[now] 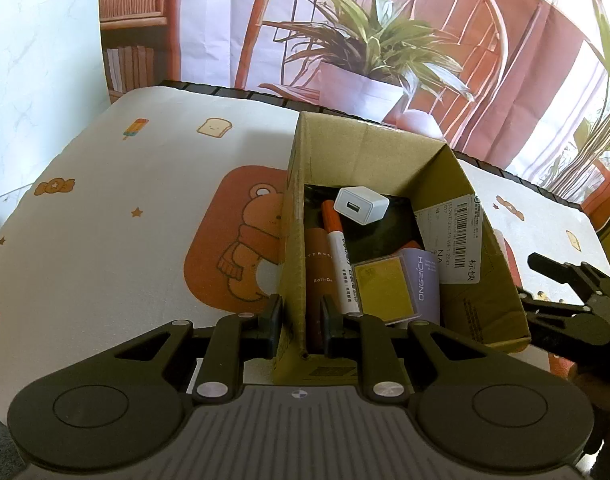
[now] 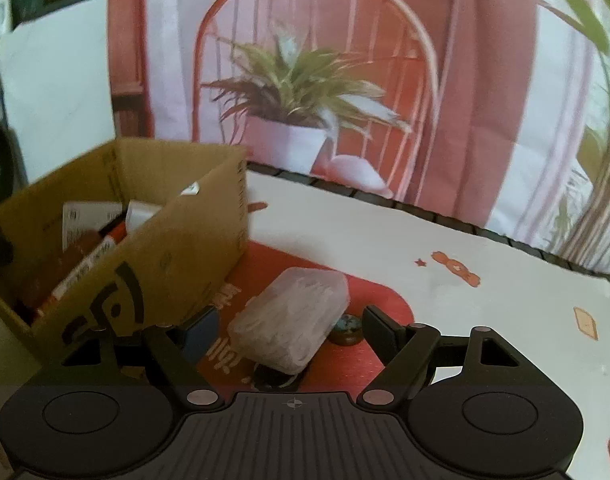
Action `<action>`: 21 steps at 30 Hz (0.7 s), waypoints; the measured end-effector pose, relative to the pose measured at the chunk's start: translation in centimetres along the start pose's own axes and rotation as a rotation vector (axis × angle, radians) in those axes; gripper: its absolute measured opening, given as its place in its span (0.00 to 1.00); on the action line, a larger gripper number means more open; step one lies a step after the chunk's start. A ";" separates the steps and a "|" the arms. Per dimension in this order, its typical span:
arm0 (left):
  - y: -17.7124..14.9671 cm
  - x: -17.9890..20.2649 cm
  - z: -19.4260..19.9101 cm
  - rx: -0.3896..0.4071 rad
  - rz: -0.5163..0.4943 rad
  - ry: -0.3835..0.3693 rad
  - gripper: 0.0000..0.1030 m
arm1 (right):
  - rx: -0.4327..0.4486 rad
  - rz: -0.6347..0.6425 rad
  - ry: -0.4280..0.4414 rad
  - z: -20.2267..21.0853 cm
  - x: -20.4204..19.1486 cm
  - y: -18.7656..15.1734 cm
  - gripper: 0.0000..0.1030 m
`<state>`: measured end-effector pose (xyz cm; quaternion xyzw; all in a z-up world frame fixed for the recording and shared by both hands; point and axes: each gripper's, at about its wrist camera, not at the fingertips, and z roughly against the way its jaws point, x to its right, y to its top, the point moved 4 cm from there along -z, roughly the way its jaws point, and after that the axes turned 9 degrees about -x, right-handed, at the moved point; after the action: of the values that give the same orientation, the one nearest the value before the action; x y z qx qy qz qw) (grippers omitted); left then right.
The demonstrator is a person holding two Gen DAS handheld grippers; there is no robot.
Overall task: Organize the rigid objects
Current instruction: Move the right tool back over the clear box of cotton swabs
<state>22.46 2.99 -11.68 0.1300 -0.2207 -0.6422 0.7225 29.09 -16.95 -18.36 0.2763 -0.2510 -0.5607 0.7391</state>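
An open cardboard box (image 1: 297,216) stands on the table. It holds a white USB charger (image 1: 361,205), an orange-capped marker (image 1: 339,258), a brown roll-on tube (image 1: 319,276), a yellow pad (image 1: 383,290) and a purple case (image 1: 423,276). My left gripper (image 1: 299,322) is shut on the box's near left wall. My right gripper (image 2: 291,328) is open, its fingers on either side of a clear plastic case (image 2: 291,322) lying on the red mat beside the box (image 2: 177,248). The right gripper also shows in the left wrist view (image 1: 565,304).
The tablecloth (image 1: 125,208) is white with cartoon prints and a bear patch. A small round dark object (image 2: 347,330) lies by the clear case. A printed backdrop (image 1: 345,40) with a plant and chair hangs behind the table's far edge.
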 end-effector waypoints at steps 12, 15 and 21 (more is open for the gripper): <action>0.0 0.1 0.0 0.000 0.000 0.000 0.19 | -0.036 0.159 -0.098 -2.1 -2.2 -0.4 0.67; 0.0 0.0 0.0 0.000 0.000 0.001 0.19 | -0.038 0.179 -0.110 -2.3 -2.4 -0.3 0.67; 0.0 0.0 0.0 -0.001 -0.001 0.001 0.19 | -0.055 0.191 -0.117 -3.2 -2.4 -0.2 0.64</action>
<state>22.46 3.03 -11.72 0.1300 -0.2200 -0.6424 0.7225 30.54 -14.32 -20.95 0.1976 -0.3032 -0.5096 0.7806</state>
